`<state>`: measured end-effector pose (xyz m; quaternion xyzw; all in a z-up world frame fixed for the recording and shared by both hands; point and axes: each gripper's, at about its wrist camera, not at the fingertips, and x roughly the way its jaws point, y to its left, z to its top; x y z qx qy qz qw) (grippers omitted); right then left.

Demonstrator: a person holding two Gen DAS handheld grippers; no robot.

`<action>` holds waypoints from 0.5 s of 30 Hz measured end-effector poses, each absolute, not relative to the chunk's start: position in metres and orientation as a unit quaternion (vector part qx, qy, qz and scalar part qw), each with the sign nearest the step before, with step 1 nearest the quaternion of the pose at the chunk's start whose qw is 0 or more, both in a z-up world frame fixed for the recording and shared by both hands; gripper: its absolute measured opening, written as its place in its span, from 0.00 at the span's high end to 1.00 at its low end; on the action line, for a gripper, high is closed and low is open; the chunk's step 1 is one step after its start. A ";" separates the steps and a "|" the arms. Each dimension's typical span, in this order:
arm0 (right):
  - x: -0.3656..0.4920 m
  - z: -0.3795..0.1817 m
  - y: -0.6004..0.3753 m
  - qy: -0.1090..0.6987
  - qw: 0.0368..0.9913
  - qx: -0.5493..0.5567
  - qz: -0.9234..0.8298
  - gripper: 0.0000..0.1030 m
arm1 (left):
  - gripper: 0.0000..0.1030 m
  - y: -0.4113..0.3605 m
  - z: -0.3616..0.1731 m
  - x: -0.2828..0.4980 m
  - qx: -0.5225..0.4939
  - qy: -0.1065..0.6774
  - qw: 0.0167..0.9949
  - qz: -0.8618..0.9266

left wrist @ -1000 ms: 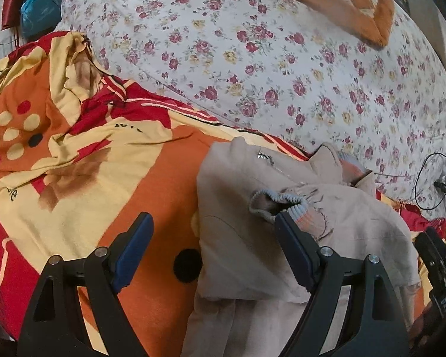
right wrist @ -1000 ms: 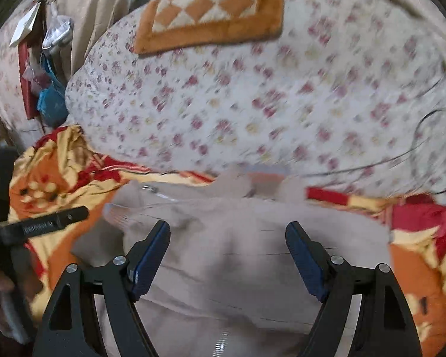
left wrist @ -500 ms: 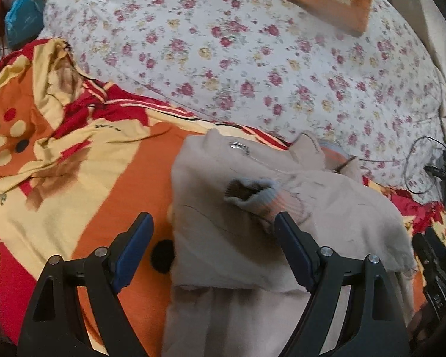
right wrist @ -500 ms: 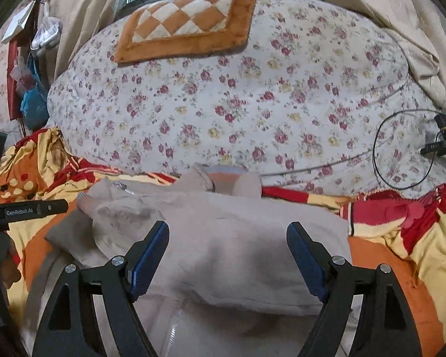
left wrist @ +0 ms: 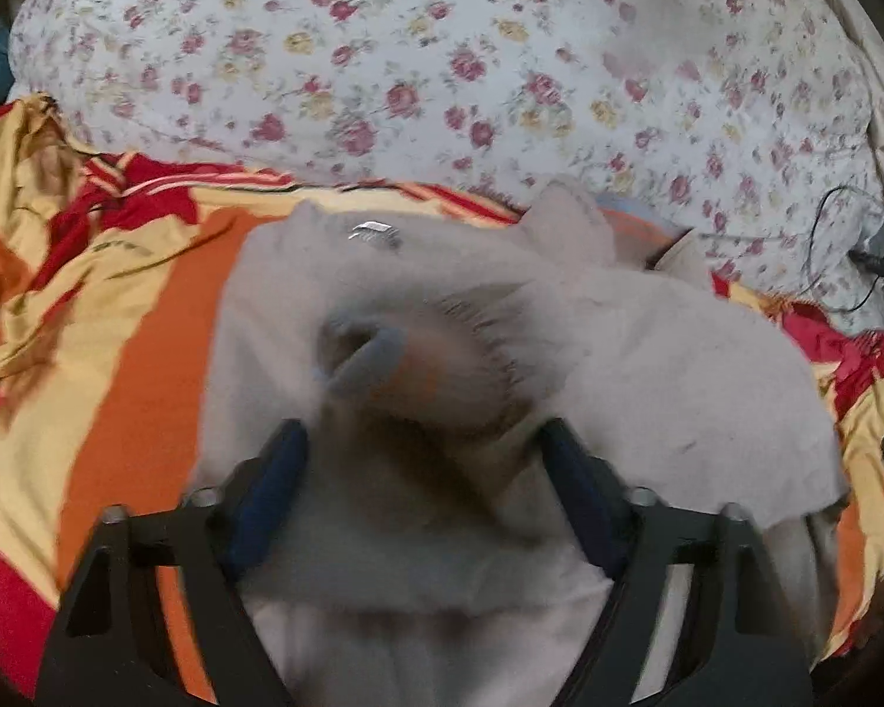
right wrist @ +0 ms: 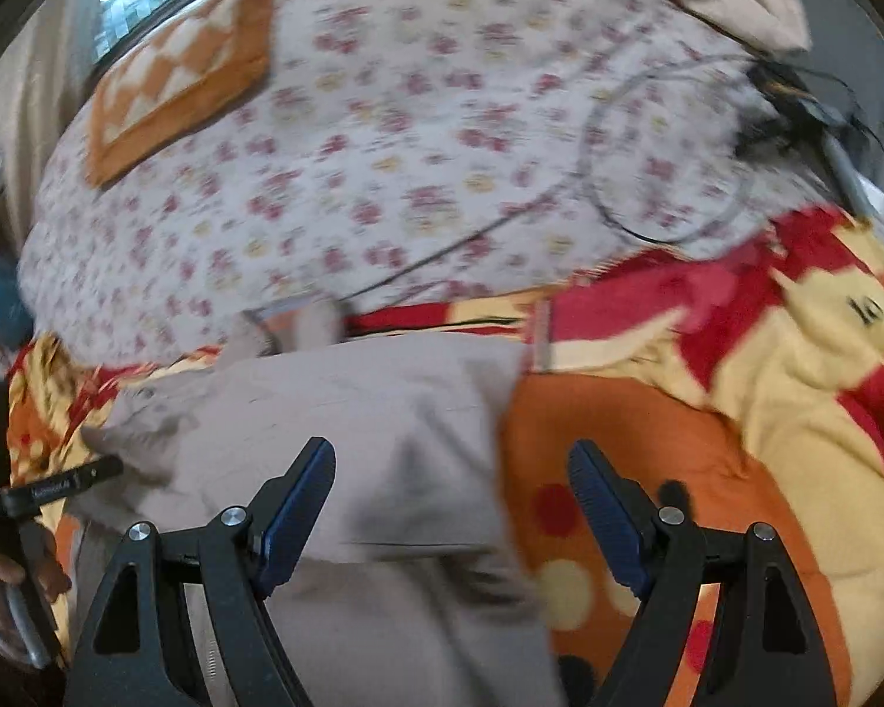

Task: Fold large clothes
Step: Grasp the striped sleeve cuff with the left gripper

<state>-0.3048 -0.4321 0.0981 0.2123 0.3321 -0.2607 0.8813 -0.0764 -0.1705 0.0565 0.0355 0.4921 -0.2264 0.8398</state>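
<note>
now our left gripper [left wrist: 421,451] is closing its fingers [left wrist: 274,471] over the beige jacket [left wrist: 648,377], cloth bunched between them just below the ribbed cuff [left wrist: 362,356]; whether the pads already press on it we cannot tell through the blur. our right gripper [right wrist: 451,486] holds its fingers [right wrist: 300,501] wide and empty above the jacket's right edge [right wrist: 471,412]. the jacket lies partly folded on the orange and yellow blanket [right wrist: 736,442], in front of the floral bedding [left wrist: 442,59]. we judge the step to be taking hold for a further fold; next, the right fingers need to pinch the far edge so both sides lift together.
</note>
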 end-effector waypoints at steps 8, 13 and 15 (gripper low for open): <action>-0.331 0.088 -0.469 0.332 0.856 0.282 -0.278 0.20 | 0.83 -0.167 0.123 -0.065 0.010 0.444 0.859 -0.252; -0.303 0.068 -0.465 0.376 0.844 0.305 -0.229 0.19 | 0.83 -0.148 0.092 -0.069 0.034 0.479 0.845 -0.235; -0.281 0.058 -0.466 0.396 0.836 0.318 -0.207 0.19 | 0.83 -0.147 0.069 -0.068 0.029 0.508 0.829 -0.231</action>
